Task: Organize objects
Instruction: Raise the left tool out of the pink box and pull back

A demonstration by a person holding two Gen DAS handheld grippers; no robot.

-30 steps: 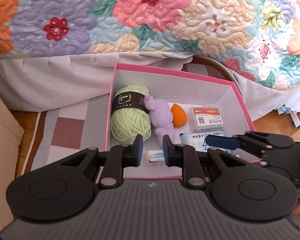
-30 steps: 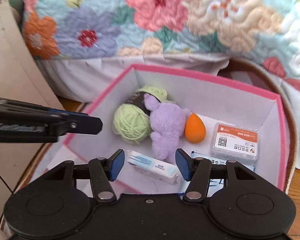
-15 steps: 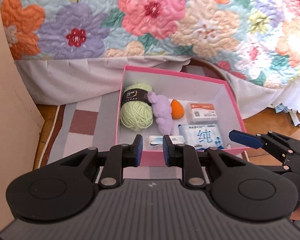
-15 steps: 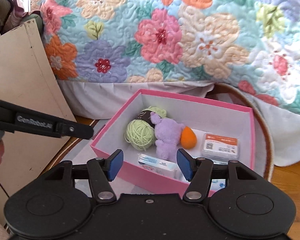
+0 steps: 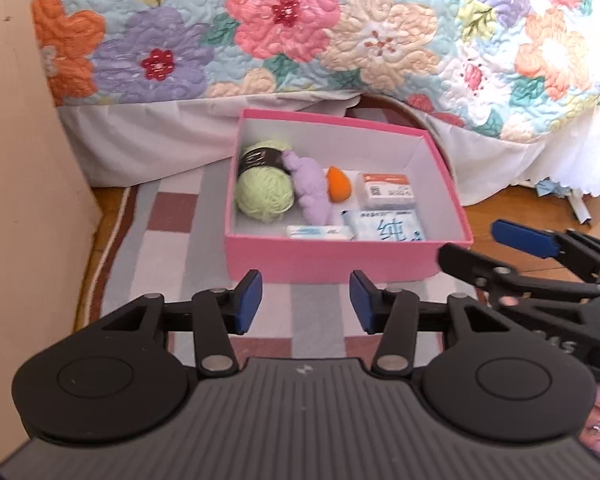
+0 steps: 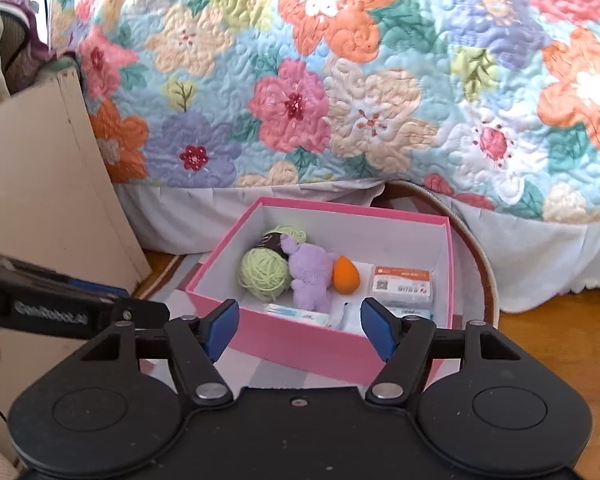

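A pink box point(image 5: 340, 256) of sorted objects sits on a checked rug point(image 5: 168, 248) against a floral-quilted bed point(image 6: 340, 100), as the left claw point(image 5: 305, 306) and right claw point(image 6: 300, 330), both just widened, hang empty before it.

A home bedroom: flowered quilt point(image 6: 340, 100) over bed edge, checked rug point(image 5: 172, 240) on wood floor point(image 6: 560, 340).

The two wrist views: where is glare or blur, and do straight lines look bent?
Left wrist view: glare whitens the quilt at right, and the right tongs are blurred. Right wrist view: the board edge bows and the corners are dark.
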